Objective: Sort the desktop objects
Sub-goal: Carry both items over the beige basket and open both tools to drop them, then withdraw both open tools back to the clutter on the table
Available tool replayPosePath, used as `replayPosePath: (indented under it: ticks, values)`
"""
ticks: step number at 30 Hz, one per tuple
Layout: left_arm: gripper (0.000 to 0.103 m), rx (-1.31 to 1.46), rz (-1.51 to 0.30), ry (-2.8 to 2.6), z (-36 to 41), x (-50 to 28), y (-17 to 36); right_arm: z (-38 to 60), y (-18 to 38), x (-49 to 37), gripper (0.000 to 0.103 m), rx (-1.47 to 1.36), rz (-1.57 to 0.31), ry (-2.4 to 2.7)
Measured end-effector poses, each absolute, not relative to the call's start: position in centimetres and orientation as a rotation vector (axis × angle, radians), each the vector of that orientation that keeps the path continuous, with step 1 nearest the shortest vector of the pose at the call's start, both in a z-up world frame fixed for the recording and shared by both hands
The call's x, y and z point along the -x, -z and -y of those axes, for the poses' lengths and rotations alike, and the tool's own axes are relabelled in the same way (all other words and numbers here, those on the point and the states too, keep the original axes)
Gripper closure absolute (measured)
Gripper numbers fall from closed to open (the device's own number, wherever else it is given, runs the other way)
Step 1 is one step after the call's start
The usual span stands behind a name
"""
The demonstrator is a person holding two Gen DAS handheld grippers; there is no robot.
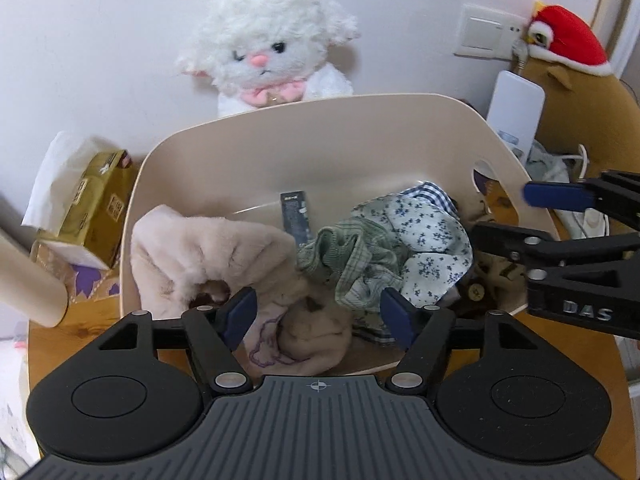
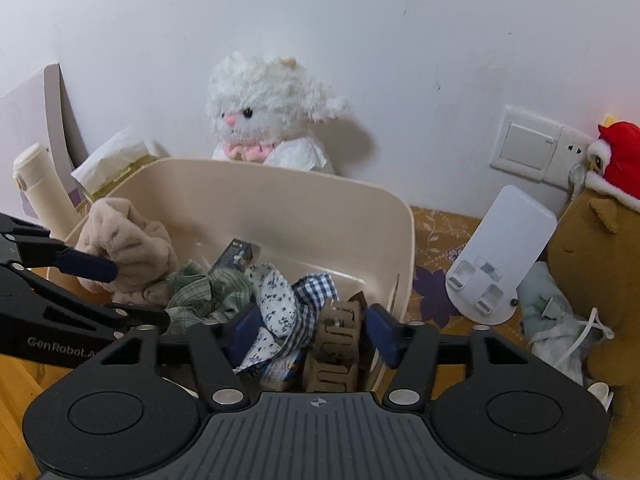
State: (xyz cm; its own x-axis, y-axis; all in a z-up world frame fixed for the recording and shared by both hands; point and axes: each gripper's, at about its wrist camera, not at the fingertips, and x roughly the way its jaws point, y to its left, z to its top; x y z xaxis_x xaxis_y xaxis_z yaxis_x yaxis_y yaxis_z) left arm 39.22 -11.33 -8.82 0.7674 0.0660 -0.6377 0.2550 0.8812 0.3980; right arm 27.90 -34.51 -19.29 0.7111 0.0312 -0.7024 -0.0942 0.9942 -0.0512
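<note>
Two grippers poised over one cream bin (image 1: 304,128), both with jaws spread and nothing clamped. Left gripper (image 1: 318,316): pads parted over the near end of the bin, a beige plush cloth (image 1: 208,256) below and between them, apparently not pressed by either pad. Right gripper (image 2: 310,332): pads parted at the near right corner, straddling a brown cardboard insert (image 2: 334,344) and the edge of a blue checked cloth (image 2: 312,292); contact with either cannot be confirmed. Already inside the bin: beige plush cloth at the left, green plaid cloth (image 1: 352,264) in the middle, white floral cloth (image 1: 424,240) and checked cloth toward the right, a dark slim box (image 1: 295,216) against the far wall. Still outside on the wooden desk (image 1: 80,336): gold tissue box (image 1: 96,208) left of the bin, cream bottle (image 2: 44,196) beside it, white stand (image 2: 504,256) to the right. Risk one: snagging. Loose fabric close under open pads likely to catch on a fingertip and trail out over the rim on withdrawal. Risk two: collision between grippers, given close spacing over the same bin. Risk three: tipping or sliding of the light bin if the right pads hook the near wall. Recommended: straight vertical retreat, one gripper at a time, clear of cloth folds before any sideways travel.
</note>
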Motion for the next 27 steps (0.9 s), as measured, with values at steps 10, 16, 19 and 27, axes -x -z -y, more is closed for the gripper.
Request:
replayPosePath:
  ticks: [10,16,19,27]
  values:
    - [0.027,-0.520,-0.660,0.121,10.1,-36.6,7.1,35.6,16.7,-24.7,0.000,0.052,-0.690,-0.085]
    - [0.026,-0.486,-0.649,0.120,8.8,-34.1,6.5,35.4,16.6,-22.0,0.000,0.122,-0.703,-0.113]
    - [0.026,-0.494,-0.643,0.121,8.3,-32.6,6.4,35.2,16.9,-20.7,0.000,0.144,-0.718,-0.123]
    - [0.021,-0.508,-0.686,0.122,6.3,-30.2,7.7,34.9,18.3,-17.3,0.000,0.160,-0.752,-0.142]
